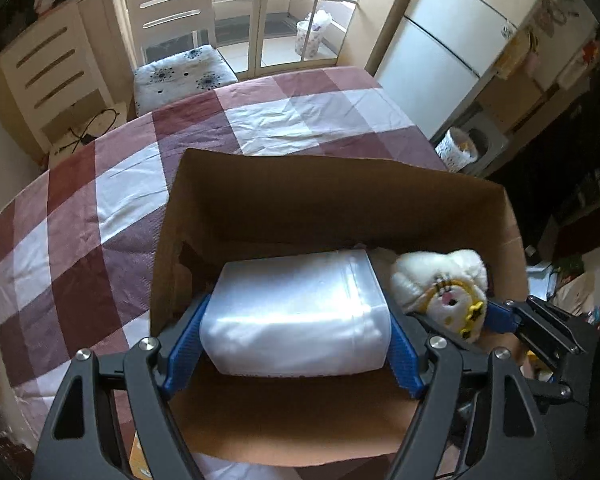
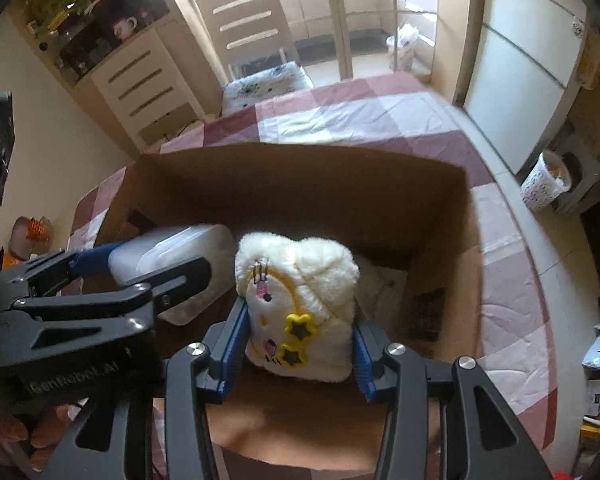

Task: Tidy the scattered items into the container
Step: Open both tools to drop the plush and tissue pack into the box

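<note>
- Between the left gripper's point(image 1: 296, 344) blue fingers sits a white plastic tub point(image 1: 296, 312), pinched at both ends, inside the cardboard box point(image 1: 340, 200).
- Just beside it, the right gripper point(image 2: 300, 344) squeezes a white plush toy point(image 2: 300, 304).
- Beyond both, the box floor lies bare up to the far wall.
- Outside, checked tablecloth point(image 1: 100, 200) stretches open.

Window daylight glares; fisheye edges warp, darken.
</note>
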A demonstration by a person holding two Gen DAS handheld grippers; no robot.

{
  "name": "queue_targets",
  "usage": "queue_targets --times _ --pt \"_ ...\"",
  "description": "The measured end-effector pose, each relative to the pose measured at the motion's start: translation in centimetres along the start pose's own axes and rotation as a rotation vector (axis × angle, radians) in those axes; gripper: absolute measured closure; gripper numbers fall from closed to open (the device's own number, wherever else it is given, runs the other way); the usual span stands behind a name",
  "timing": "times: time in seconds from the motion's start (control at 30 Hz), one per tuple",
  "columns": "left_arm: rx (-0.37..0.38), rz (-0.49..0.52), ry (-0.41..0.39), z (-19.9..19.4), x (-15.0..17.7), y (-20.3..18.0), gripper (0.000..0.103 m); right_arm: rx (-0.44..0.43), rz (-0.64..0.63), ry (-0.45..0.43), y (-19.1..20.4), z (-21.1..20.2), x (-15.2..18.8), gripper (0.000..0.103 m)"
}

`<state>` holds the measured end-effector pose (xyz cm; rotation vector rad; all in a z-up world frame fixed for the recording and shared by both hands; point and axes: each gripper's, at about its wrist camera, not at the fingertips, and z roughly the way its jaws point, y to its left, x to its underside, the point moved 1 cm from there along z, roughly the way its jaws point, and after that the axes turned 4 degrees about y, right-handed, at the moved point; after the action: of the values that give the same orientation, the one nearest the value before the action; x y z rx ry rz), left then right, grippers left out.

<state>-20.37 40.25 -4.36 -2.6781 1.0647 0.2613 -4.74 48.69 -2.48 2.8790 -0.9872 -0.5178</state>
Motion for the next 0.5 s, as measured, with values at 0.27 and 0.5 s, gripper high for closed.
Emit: queue_targets --times 0.27,0.5 --pt "-0.065 0.056 -0.003 1.0 0.0 -1.0 0.023 0.015 -0.008 0.027 -0.3 1.3 0.7 0.055" --pt "-0.058 0.071 -0.02 0.9 -0.2 -1.2 0.023 -0.017 -0.014 0.037 -0.2 1.5 0.8 0.046"
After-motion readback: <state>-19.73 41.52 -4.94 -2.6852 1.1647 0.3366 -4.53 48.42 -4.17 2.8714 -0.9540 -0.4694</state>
